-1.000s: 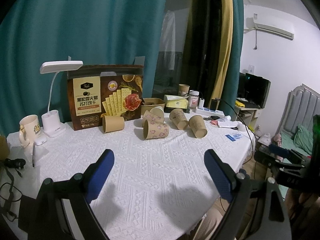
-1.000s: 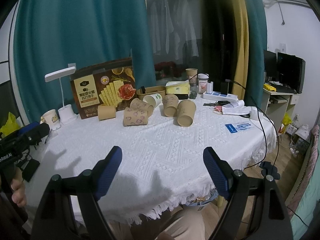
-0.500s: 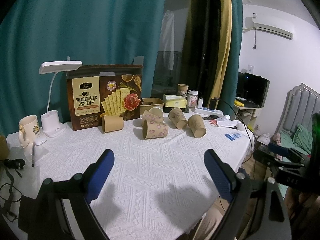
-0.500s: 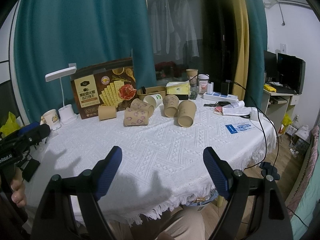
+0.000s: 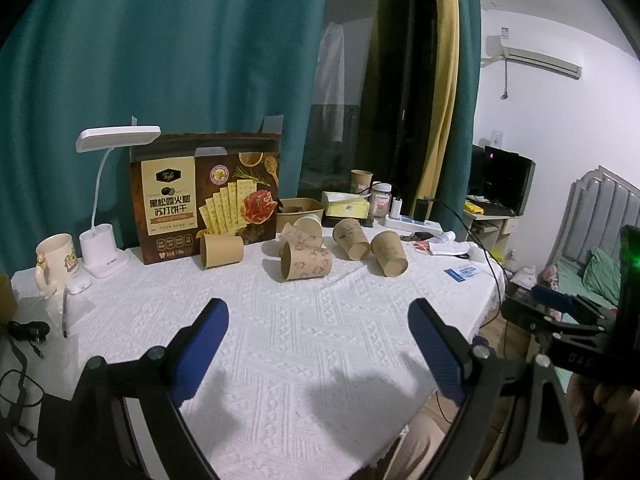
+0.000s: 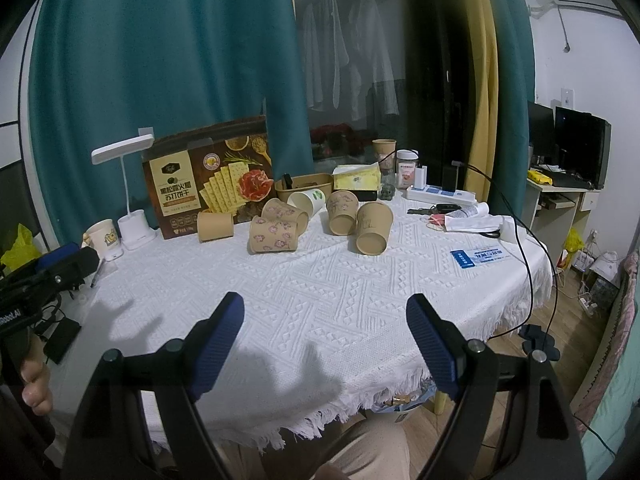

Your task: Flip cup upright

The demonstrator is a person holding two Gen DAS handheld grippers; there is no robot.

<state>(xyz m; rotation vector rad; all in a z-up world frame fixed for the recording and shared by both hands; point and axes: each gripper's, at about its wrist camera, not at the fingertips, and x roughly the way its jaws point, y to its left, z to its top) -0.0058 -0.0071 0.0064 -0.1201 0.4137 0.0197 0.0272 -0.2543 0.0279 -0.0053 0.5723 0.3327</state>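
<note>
Several brown paper cups lie on their sides at the far side of the white tablecloth (image 5: 304, 336): a plain cup (image 5: 221, 251) by the cracker box, a flower-print cup (image 5: 305, 263) in the middle, and two more (image 5: 389, 253) to the right. In the right wrist view the same cluster shows, with the flower-print cup (image 6: 274, 235) and a plain cup (image 6: 373, 228). My left gripper (image 5: 318, 312) hovers open over the near cloth, well short of the cups. My right gripper (image 6: 325, 308) is open too, nothing between its blue pads.
A cracker box (image 5: 208, 196), a white desk lamp (image 5: 104, 200) and a mug (image 5: 54, 260) stand at the back left. A power strip (image 6: 440, 196), papers, a blue card (image 6: 480, 258) and a cable lie at the right. The table's fringed edge (image 6: 360, 404) is close below.
</note>
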